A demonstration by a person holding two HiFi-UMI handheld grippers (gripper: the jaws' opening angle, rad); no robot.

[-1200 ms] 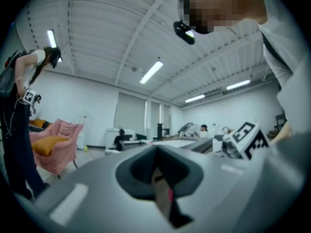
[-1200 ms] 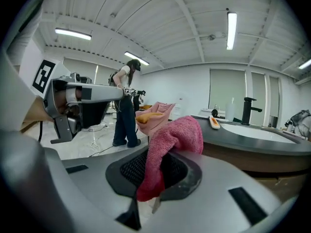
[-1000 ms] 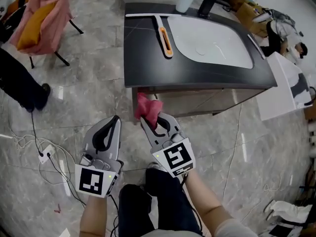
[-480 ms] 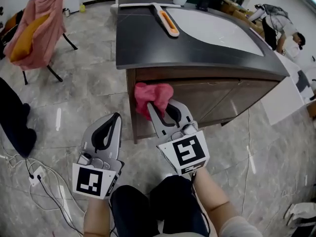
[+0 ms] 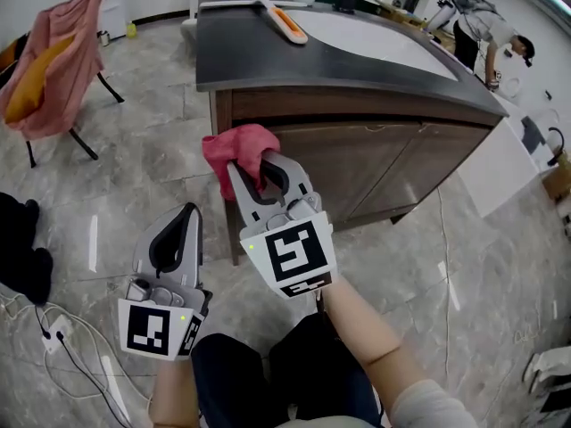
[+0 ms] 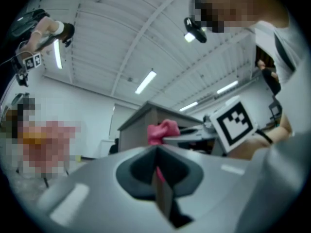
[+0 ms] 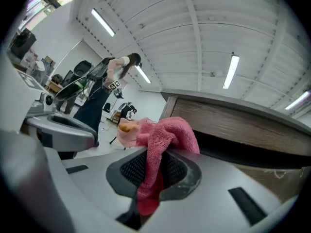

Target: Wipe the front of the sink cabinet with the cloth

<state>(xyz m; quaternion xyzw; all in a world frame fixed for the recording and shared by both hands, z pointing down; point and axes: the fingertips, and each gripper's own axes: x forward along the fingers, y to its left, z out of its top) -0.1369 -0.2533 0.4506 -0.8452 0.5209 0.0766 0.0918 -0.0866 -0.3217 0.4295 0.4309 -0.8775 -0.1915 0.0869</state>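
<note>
My right gripper is shut on a pink cloth, which bunches up above its jaws. The cloth sits in front of the upper left corner of the brown wooden cabinet front, under the dark countertop; whether it touches the wood I cannot tell. In the right gripper view the cloth hangs down between the fingers, with the cabinet front just beyond. My left gripper is lower and to the left, shut and holding nothing; in its own view its jaws meet, and the cloth shows beyond them.
A white sink basin and an orange-handled squeegee lie on the countertop. A chair draped in pink fabric stands far left. Cables trail on the floor at the left. A white panel leans at the right; a person bends behind it.
My right gripper has risen with the cloth from below the countertop's corner to the cabinet's upper left front. The head view has dropped lower. The left gripper has stayed shut.
</note>
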